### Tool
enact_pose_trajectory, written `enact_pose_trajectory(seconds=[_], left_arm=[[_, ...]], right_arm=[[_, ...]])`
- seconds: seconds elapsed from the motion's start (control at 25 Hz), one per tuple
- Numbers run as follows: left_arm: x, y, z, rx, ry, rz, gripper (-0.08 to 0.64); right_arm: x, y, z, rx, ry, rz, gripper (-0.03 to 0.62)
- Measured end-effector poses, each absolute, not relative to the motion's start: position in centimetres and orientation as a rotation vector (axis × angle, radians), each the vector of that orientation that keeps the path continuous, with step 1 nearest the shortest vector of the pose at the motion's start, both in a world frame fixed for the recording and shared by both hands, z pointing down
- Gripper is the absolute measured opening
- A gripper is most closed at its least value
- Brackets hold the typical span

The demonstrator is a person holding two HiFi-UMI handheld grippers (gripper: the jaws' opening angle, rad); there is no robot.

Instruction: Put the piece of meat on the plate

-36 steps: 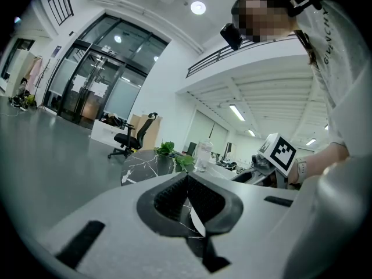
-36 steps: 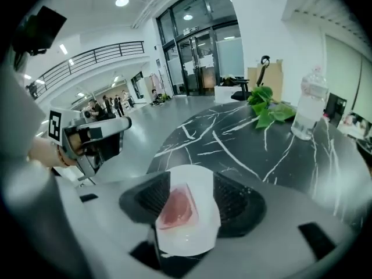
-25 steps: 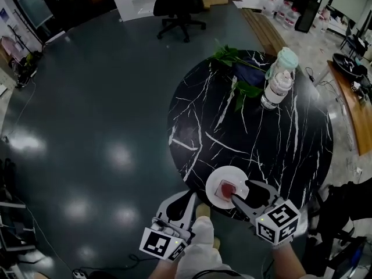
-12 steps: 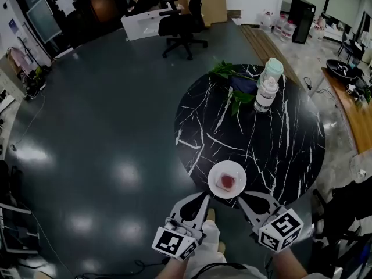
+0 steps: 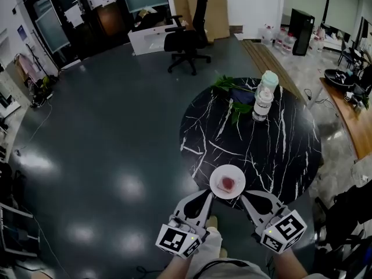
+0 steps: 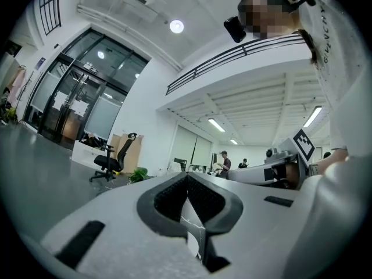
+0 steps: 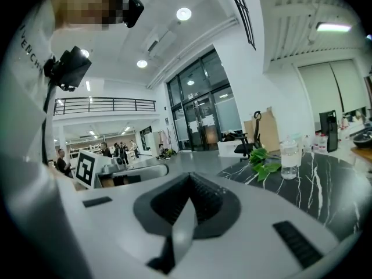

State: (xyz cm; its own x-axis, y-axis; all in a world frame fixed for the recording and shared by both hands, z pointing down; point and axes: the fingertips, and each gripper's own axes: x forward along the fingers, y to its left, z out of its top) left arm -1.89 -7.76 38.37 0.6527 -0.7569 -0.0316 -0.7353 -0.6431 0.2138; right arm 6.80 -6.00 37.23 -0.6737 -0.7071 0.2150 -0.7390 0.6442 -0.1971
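A red piece of meat (image 5: 226, 183) lies on the small white plate (image 5: 235, 174) at the near edge of the round black marble table (image 5: 273, 150). Both grippers hang side by side just off that edge, close to my body. My left gripper (image 5: 208, 193) is shut and holds nothing; its tips meet in the left gripper view (image 6: 187, 177). The right gripper (image 5: 243, 194) is also shut and empty, with its jaws together in the right gripper view (image 7: 189, 176). Neither touches the plate. The plate is hidden in both gripper views.
A clear bottle with a pale cap (image 5: 263, 100) and green leaves (image 5: 232, 89) stand at the table's far side; the bottle (image 7: 289, 156) also shows in the right gripper view. An office chair (image 5: 189, 39) and a white desk (image 5: 152, 36) are beyond, on the dark glossy floor (image 5: 104, 138).
The right gripper, open around the meat on the plate a second ago, has shut and drawn back off the table. Both grippers have risen toward me. The meat stays on the plate.
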Motion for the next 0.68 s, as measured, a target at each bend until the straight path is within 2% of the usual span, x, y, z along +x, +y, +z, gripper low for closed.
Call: enact_pose_trajectory(seconds=[0.68], left_arm=[[-2.0, -7.6, 36.4, 2.719, -1.233, -0.186, 0.008]], right_arm=[[7.7, -5.4, 35.1, 1.247, -2.752, 0.355, 0.012]])
